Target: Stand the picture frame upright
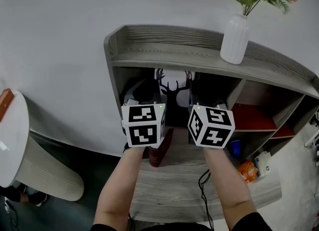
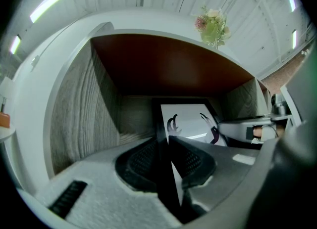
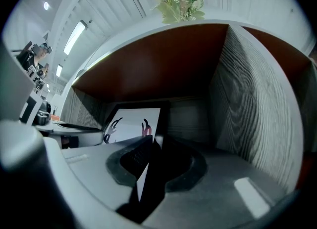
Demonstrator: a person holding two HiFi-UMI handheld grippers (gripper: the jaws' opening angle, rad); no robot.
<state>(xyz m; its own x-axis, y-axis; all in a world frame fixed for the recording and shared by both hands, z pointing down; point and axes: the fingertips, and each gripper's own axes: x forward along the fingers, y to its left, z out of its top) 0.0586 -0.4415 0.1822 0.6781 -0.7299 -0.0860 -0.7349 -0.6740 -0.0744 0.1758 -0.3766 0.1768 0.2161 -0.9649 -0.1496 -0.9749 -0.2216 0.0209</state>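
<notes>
Jaws: left gripper (image 2: 166, 160) and right gripper (image 3: 151, 166) are each clamping one side edge of the picture frame (image 1: 173, 86).
Shelf unit (image 1: 164, 50): one, grey wood-grain.
Frame: one, standing inside the shelf's compartment, showing an antlered deer print.
Vase (image 1: 235, 39): one, white, sitting on top.

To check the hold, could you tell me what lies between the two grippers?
The picture frame, its side edges clamped by the left gripper and right gripper; the head view shows it.
</notes>
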